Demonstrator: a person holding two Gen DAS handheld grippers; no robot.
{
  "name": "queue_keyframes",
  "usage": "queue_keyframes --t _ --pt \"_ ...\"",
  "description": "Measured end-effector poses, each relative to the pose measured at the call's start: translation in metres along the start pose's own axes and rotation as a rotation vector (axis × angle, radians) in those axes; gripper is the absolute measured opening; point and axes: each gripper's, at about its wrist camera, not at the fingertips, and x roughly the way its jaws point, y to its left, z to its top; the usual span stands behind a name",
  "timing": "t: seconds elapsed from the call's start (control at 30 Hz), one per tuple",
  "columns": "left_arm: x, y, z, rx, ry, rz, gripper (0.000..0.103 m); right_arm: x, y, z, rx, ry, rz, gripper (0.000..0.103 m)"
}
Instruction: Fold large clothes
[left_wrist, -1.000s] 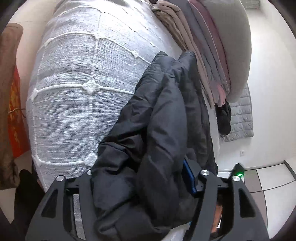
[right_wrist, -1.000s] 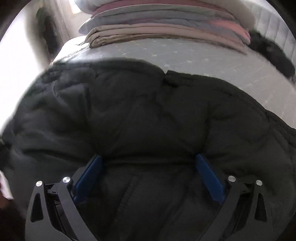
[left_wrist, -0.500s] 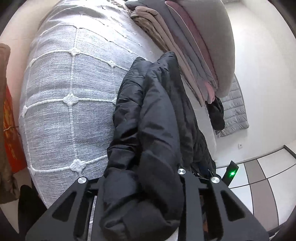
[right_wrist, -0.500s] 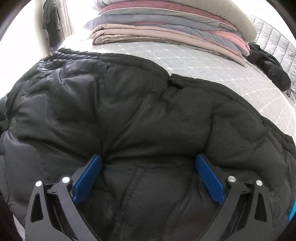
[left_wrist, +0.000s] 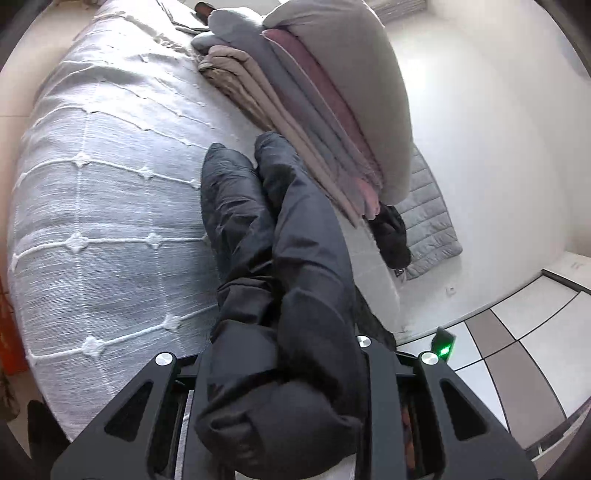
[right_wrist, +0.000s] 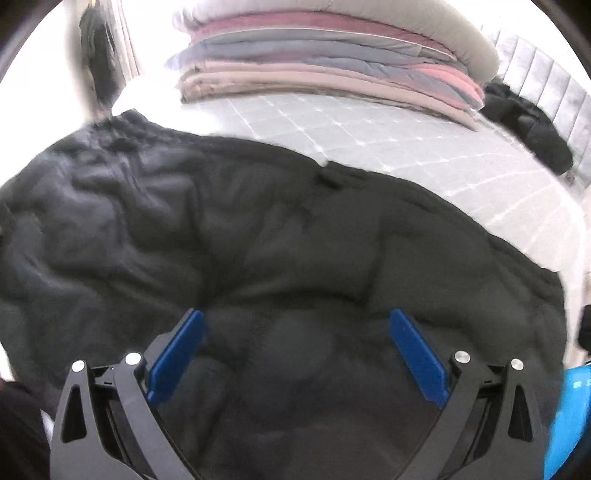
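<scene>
A large black puffer jacket (right_wrist: 258, 229) lies spread over the near side of a bed. In the left wrist view its bunched edge (left_wrist: 291, 266) runs up from between my fingers. My left gripper (left_wrist: 280, 354) is shut on this thick fold, and its pads are hidden by the fabric. My right gripper (right_wrist: 295, 328) stands wide open over the jacket's near part, with a blue pad (right_wrist: 177, 350) on each side resting on the fabric.
The bed has a grey-white grid-stitched cover (left_wrist: 103, 206). A stack of folded quilts in pink, grey and beige (right_wrist: 332, 62) lies at the far side. Another black garment (right_wrist: 528, 125) lies by the padded headboard (right_wrist: 554, 85). Tiled floor (left_wrist: 517, 362) shows at the right.
My left gripper has pulled the jacket's edge up and back, stretching it into a long narrow fold. The right gripper stayed open on the jacket, and the view shifted slightly.
</scene>
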Motion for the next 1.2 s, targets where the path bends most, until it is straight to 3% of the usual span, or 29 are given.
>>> queue_keyframes --t 0.03,0.13,0.2,0.3,0.4,0.5,0.63,0.7,0.8,0.9,1.0,1.07,1.17,1.2 --pt "0.0 -0.002 0.0 0.002 -0.003 -0.012 0.021 0.015 0.005 -0.005 -0.037 0.055 -0.027 0.097" --pt "0.004 -0.021 -0.003 0.057 -0.011 -0.051 0.021 0.025 0.015 -0.013 -0.075 0.029 -0.058 0.098" --pt "0.004 -0.036 -0.006 0.111 -0.028 -0.074 0.021 0.021 0.009 -0.006 -0.051 0.08 -0.013 0.097" --pt "0.004 -0.064 -0.007 0.19 -0.039 -0.087 0.021 0.001 -0.025 -0.003 0.096 0.079 0.21 0.097" --pt "0.012 -0.103 -0.01 0.265 -0.027 -0.102 0.021 -0.025 -0.09 -0.014 0.378 0.075 0.609 0.097" --pt "0.026 -0.146 -0.018 0.332 -0.007 -0.13 0.021 -0.039 -0.145 -0.041 0.536 0.067 0.786 0.097" --pt "0.055 -0.212 -0.048 0.452 0.054 -0.173 0.021 -0.044 -0.202 -0.091 0.678 0.045 0.885 0.097" --pt "0.078 -0.245 -0.071 0.508 0.103 -0.191 0.021 -0.041 -0.226 -0.116 0.755 0.018 0.964 0.097" --pt "0.127 -0.283 -0.116 0.59 0.202 -0.191 0.021 -0.043 -0.261 -0.153 0.884 -0.091 1.15 0.097" --pt "0.177 -0.298 -0.162 0.65 0.313 -0.177 0.021 -0.043 -0.288 -0.186 0.995 -0.193 1.297 0.097" --pt "0.239 -0.294 -0.225 0.712 0.469 -0.116 0.021 -0.036 -0.299 -0.206 1.055 -0.228 1.379 0.097" --pt "0.263 -0.285 -0.255 0.751 0.531 -0.08 0.021 -0.026 -0.303 -0.217 1.092 -0.238 1.433 0.098" --pt "0.272 -0.285 -0.279 0.841 0.545 -0.046 0.023 -0.017 -0.31 -0.234 1.134 -0.245 1.47 0.097" --pt "0.271 -0.289 -0.286 0.88 0.547 -0.031 0.031 -0.015 -0.312 -0.238 1.138 -0.243 1.486 0.097"
